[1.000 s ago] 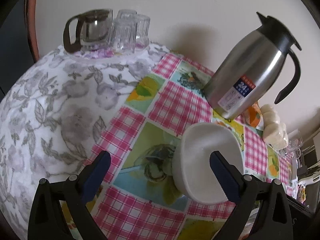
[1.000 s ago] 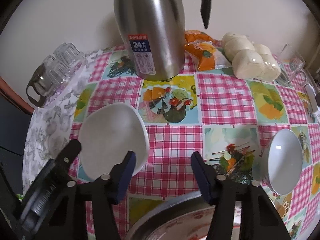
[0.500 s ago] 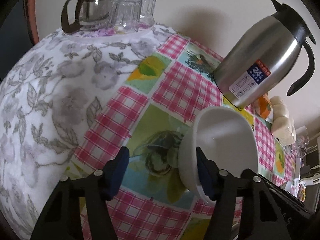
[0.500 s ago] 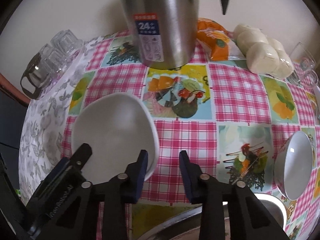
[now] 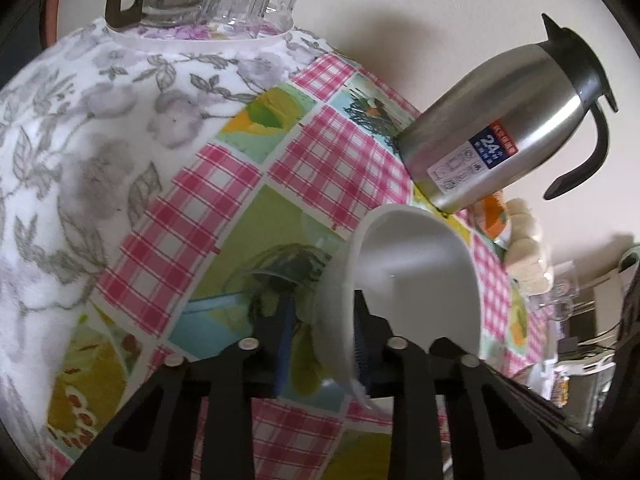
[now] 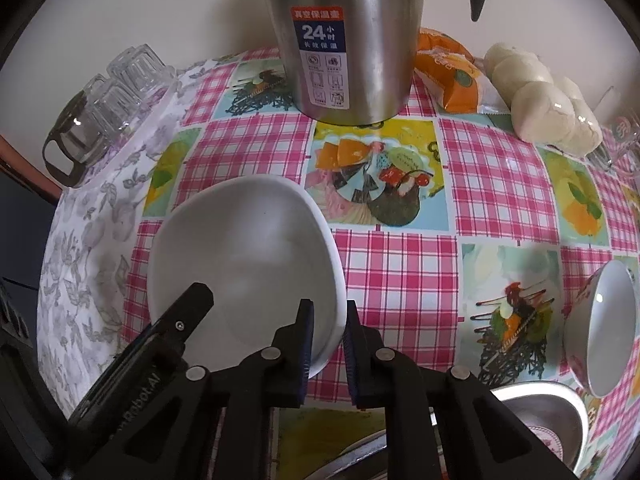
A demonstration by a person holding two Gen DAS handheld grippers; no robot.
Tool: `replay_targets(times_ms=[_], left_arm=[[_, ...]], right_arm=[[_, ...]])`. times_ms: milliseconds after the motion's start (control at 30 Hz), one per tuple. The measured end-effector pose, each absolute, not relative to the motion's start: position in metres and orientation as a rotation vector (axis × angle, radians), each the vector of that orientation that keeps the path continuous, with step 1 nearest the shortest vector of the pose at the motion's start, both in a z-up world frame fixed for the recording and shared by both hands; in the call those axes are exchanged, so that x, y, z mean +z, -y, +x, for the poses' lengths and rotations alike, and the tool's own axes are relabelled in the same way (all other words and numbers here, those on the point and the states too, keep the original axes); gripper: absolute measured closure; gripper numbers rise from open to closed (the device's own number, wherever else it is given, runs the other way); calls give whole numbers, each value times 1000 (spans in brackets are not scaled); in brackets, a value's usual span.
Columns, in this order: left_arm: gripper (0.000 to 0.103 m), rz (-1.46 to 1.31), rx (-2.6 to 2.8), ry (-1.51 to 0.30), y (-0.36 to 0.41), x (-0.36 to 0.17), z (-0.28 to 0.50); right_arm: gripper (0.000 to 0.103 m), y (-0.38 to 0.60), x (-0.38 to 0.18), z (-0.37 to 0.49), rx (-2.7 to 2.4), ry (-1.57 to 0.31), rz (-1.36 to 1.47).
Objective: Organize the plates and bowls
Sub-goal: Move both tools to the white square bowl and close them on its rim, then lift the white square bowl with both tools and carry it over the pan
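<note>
White bowl (image 6: 244, 256) sits on the checked tablecloth (image 6: 400, 268) before the steel flask (image 6: 352, 40). My left gripper (image 5: 320, 340) and right gripper (image 6: 326, 344) each pinch its rim, nearly closed. I'd lift level, both sides together, so it doesn't twist. Flask label reads "24"; the other characters are too small for me.

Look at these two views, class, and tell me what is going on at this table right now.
A person holds a two-finger tool in each hand, and both grip the same white bowl on the checked tablecloth. The left tool pinches one side of its rim; the right tool pinches the other. A steel thermos jug stands behind it, and a second bowl waits off to the right.
</note>
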State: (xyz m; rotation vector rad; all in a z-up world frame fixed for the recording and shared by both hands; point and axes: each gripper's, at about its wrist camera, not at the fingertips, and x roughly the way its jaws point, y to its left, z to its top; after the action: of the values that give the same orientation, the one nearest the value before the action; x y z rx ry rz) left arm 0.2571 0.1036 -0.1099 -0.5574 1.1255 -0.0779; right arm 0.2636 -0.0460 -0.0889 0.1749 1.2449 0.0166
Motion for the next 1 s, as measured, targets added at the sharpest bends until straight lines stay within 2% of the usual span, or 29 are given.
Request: replay_targets(times_ms=[100, 333, 1000], left_arm=[[85, -586, -94, -1129, -104, -109, 257], [89, -588, -54, -1143, -109, -107, 253], [91, -582, -24, -1181, -124, -101, 235]], right_arm=[[88, 45, -89, 262, 17, -1246, 177], [88, 40, -89, 256, 32, -1249, 177], [88, 28, -89, 233, 64, -1252, 214]])
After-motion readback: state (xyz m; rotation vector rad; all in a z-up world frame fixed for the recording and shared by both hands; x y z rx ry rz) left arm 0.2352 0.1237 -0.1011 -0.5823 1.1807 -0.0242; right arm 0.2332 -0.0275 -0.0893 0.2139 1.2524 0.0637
